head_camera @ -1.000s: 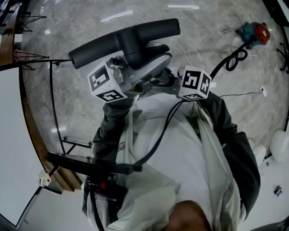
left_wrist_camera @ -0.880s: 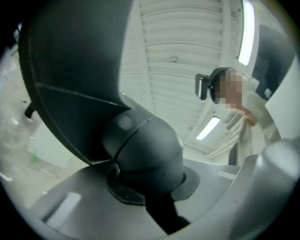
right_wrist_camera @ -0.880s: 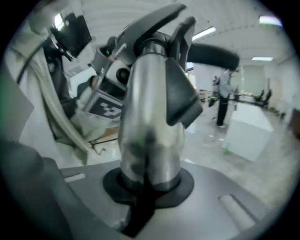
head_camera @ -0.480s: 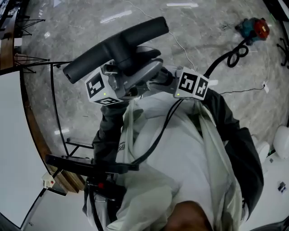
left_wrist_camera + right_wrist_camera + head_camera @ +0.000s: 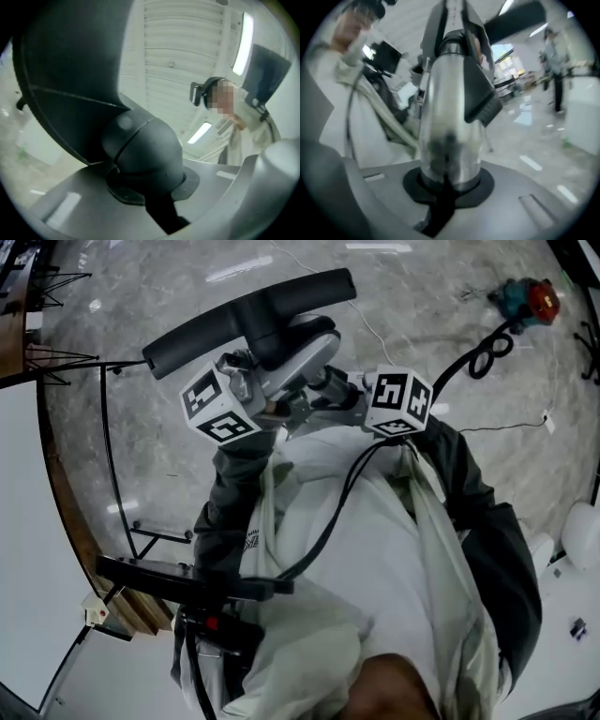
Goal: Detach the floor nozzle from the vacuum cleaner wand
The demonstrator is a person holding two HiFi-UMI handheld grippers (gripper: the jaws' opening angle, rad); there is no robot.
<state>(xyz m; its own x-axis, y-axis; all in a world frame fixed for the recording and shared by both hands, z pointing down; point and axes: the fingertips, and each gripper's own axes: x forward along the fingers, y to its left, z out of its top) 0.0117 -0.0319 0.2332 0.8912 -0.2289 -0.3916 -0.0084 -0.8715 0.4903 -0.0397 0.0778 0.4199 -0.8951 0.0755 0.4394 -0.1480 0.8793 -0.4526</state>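
Observation:
In the head view the dark floor nozzle (image 5: 248, 320) hangs crosswise above the marble floor, its neck running into the silver wand (image 5: 323, 390). My left gripper (image 5: 272, 381), marker cube at the left, is shut on the nozzle's neck. The left gripper view shows that rounded dark neck joint (image 5: 140, 154) filling the space between the left gripper (image 5: 150, 199) jaws, with the nozzle head (image 5: 70, 61) looming above. My right gripper (image 5: 337, 395) is shut on the wand. In the right gripper view the shiny wand tube (image 5: 450, 126) with a dark clip (image 5: 480, 96) stands between the right gripper (image 5: 447, 187) jaws.
A thin black metal frame (image 5: 108, 456) and a wooden table edge (image 5: 66, 512) stand at the left. A looped black cable (image 5: 492, 352) leads to a red and teal tool (image 5: 530, 304) at the upper right. Another person (image 5: 555, 61) stands far off.
The nozzle and both grippers swung a little to the left and came back, ending slightly higher in the picture. Both grips look unchanged.

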